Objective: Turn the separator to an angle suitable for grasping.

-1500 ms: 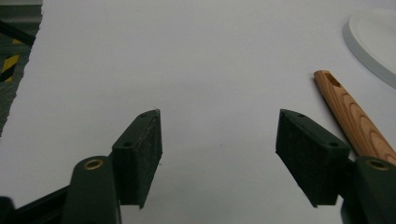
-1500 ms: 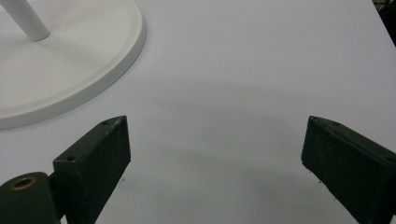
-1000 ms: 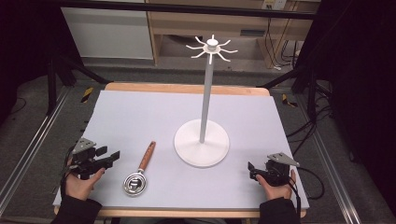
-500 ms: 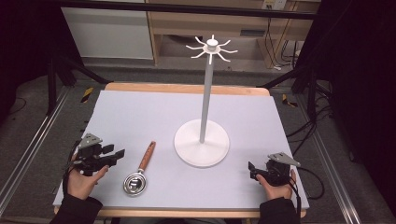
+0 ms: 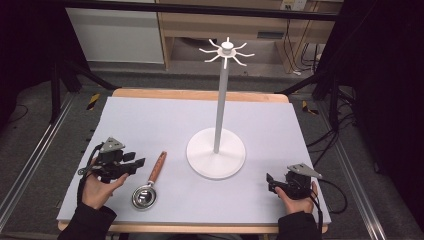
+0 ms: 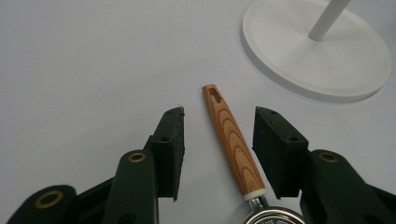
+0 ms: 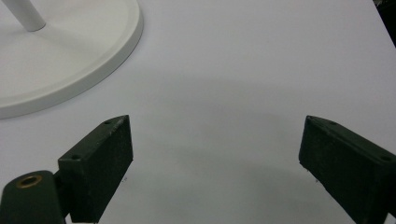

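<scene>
Left gripper (image 6: 218, 140) jaws closing astride strainer handle (image 6: 232, 140), untouched.

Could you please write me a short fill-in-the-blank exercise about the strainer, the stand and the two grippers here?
1. The strainer's handle is made of ____.
2. The handle lies between the jaws of the ____ gripper, untouched.
3. The white stand's base is ____ in shape.

Missing words: wood; left; round
</scene>
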Demonstrator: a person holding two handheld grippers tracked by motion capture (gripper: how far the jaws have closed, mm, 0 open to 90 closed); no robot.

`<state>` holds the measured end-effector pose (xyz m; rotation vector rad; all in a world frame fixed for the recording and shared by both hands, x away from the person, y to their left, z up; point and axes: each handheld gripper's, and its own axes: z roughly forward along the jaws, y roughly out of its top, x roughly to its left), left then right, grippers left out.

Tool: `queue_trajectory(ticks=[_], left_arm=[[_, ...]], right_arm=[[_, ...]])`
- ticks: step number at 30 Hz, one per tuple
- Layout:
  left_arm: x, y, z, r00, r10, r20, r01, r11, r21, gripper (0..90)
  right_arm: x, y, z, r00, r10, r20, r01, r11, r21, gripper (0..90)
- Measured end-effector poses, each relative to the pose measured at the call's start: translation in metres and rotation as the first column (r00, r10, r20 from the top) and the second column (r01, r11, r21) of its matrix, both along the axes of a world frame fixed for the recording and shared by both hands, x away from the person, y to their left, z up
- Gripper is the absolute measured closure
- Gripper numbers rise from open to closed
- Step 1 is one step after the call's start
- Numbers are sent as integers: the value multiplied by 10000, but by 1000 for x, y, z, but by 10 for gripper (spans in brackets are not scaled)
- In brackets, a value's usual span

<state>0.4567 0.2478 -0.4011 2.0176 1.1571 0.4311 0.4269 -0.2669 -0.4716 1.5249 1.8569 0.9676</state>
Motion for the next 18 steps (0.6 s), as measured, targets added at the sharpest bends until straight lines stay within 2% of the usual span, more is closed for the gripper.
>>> queue_trajectory(ticks=[3,7,9,14,15,18], left_arm=[[3,-7,-2,9998,-99,-164,103,9997,221,541],[6,-12,-5,9994,-170,-317,180,9993,318,544],[9,-17,-8,9983,-212,-542,240,9985,502,551],[13,-23,-14,9967,-277,-759,326,9974,646,556],[15,-26,-17,9950,-307,-946,381,9963,769,557],[17,-32,-23,9924,-379,-1173,494,9941,967,564]], right_arm=[[0,0,0,10000,49,-25,-49,10000,-9,105],[0,0,0,10000,67,-20,-67,10000,-26,111],[0,0,0,10000,66,-39,-65,10000,26,119],[0,0,1,9999,81,-108,-81,10000,45,131],[0,0,1,9998,142,-100,-142,9999,67,137],[0,0,0,9997,153,-172,-153,9999,41,140]])
